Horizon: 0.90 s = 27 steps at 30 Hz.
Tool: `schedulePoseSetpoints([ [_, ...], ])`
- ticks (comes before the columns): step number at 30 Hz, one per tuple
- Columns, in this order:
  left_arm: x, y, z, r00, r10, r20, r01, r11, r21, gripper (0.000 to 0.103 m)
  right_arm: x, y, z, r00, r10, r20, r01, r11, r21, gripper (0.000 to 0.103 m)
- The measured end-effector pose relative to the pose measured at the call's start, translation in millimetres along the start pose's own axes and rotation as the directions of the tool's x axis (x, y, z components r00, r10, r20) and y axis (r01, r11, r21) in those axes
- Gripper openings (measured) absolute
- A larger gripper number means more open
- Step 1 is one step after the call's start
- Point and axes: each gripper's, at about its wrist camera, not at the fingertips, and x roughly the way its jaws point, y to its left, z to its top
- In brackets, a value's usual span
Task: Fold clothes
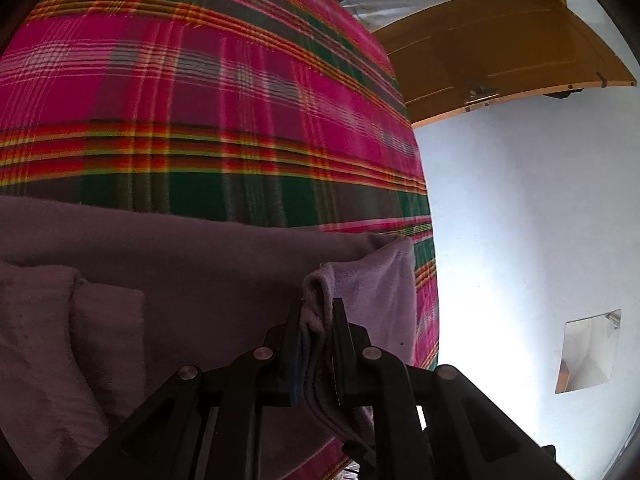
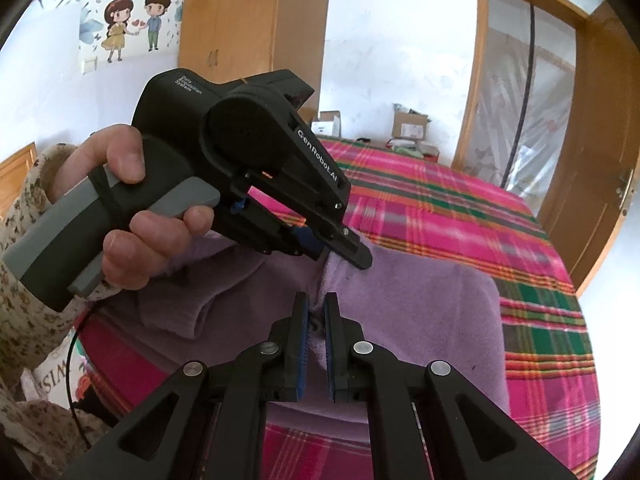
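Purple garment (image 2: 420,308) on plaid blanket (image 2: 500,216), door (image 2: 600,128) beyond

- "GenRobot.AI" runs in white along the black side arm of the left gripper (image 2: 340,258), centre of the right wrist view.
- "Data Acquisition System", small white print, sits on that gripper's upper housing, left of centre.
- Large letters reading roughly "SIM", upside down, show on a printed bag (image 2: 52,376) at lower left.
- Wall sticker (image 2: 132,24) lettering, upper left: too small to read.

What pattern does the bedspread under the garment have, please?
The bedspread is pink, green and red plaid, clearest in the left wrist view.
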Motion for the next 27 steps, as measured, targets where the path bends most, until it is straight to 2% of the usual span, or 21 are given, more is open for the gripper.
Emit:
schedulePoseSetpoints([
  [6, 2.5, 5.7, 0.4, 1.0, 0.022, -0.002, -0.022, 0.999, -0.025, 0.013, 6.9, -0.2, -5.2, 0.999, 0.023, -0.033, -0.023, 1.0, 0.02, 0.008],
  [11, -9.6, 1.6, -4.8, 0.999, 0.036, 0.039, -0.035, 0.999, -0.023, 0.014, 13.3, -1.7, -7.4, 0.996, 0.066, -0.06, -0.063, 0.997, 0.043, 0.01],
  [13, -13.3, 2.5, -3.0, 0.997, 0.045, 0.058, -0.044, 0.999, -0.03, 0.014, 13.2, -3.2, -7.4, 0.994, 0.087, -0.063, -0.083, 0.995, 0.057, 0.018],
  [14, -15.9, 3.1, -2.4, 0.996, 0.056, 0.069, -0.054, 0.998, -0.035, 0.014, 11.8, -3.9, -7.4, 0.994, 0.094, -0.06, -0.09, 0.994, 0.063, 0.025],
  [15, -17.3, 3.9, -1.7, 0.995, 0.057, 0.08, -0.054, 0.998, -0.041, 0.014, 9.3, -4.5, -7.6, 0.994, 0.099, -0.053, -0.095, 0.993, 0.066, 0.025],
  [23, -27.4, -5.9, -0.4, 0.985, 0.084, 0.153, -0.077, 0.996, -0.05, 0.016, -16.0, -20.8, -9.9, 0.993, 0.119, 0.008, -0.119, 0.989, 0.092, 0.026],
  [27, -42.4, -19.2, -9.0, 0.965, 0.115, 0.235, -0.116, 0.993, -0.01, 0.017, -31.0, -53.3, -11.5, 0.997, 0.073, 0.038, -0.079, 0.981, 0.175, 0.026],
])
